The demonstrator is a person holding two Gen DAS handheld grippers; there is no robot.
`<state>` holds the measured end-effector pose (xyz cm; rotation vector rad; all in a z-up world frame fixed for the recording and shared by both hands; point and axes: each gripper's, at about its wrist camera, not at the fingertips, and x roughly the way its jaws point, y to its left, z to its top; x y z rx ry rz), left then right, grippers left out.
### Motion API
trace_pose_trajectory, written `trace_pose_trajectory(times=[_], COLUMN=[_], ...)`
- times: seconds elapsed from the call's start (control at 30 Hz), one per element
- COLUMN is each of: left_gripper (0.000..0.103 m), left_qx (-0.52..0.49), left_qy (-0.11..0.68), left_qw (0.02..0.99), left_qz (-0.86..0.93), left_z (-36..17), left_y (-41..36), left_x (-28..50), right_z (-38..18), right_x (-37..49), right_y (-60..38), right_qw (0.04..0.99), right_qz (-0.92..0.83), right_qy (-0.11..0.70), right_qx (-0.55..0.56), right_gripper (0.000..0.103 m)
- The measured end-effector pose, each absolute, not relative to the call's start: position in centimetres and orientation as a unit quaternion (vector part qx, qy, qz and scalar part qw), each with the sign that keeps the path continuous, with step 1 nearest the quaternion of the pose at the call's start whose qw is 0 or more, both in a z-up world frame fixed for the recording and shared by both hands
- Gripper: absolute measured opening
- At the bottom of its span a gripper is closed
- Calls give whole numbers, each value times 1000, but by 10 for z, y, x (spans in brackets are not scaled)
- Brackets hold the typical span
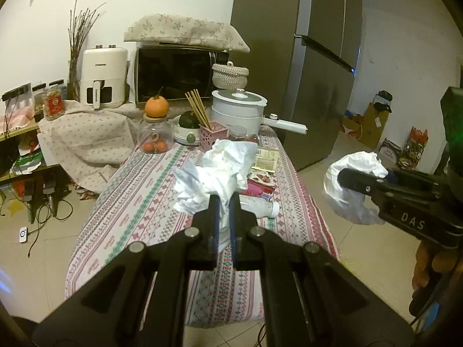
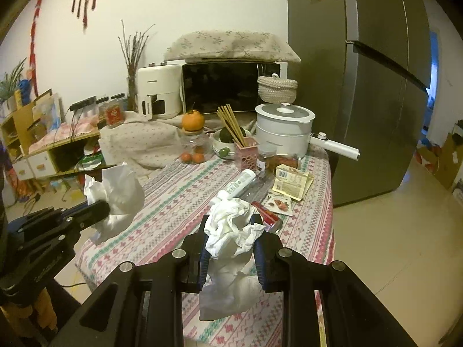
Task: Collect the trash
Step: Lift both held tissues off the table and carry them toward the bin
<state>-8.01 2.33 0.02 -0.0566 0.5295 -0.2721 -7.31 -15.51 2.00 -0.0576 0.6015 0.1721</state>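
My left gripper (image 1: 223, 202) is shut on a crumpled white tissue wad (image 1: 215, 170) and holds it above the patterned tablecloth (image 1: 139, 202). It shows from the side in the right wrist view (image 2: 99, 209) with its tissue (image 2: 117, 199). My right gripper (image 2: 231, 227) is shut on another crumpled white tissue and plastic wad (image 2: 231, 231); in the left wrist view it (image 1: 351, 179) hangs right of the table, off its edge, with its wad (image 1: 351, 186). On the table lie a white bottle (image 2: 240, 183), a red wrapper (image 2: 267, 217), a snack packet (image 2: 279, 204) and a beige packet (image 2: 292, 185).
At the table's far end stand a white electric pot (image 2: 283, 130), a pink holder with chopsticks (image 2: 246, 153), a glass jar topped by an orange (image 2: 192, 133), a bowl (image 2: 224, 147). Microwave (image 2: 225, 86), air fryer (image 2: 157, 95) and tall fridge (image 2: 361, 86) behind. Tiled floor (image 2: 390, 231) at right.
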Motion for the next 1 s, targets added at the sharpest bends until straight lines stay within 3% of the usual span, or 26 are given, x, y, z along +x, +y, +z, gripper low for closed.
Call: trace_pose_trajectory(times=[0.57,1.0], left_gripper=[7,7], left_qx=[-5,33], left_qy=[313,451], left_qw=[935,849], left_qz=[-170,-273], left_z=[-48,-156], left_y=[-22,-95], left_x=[-130,-169], right_z=[-17,-134], right_x=[-132,-181], right_y=[-185,-249], right_qw=[926,836], right_qz=[110,55], right_qy=[361,544], right_qx=[-10,50], right_gripper=[26,27])
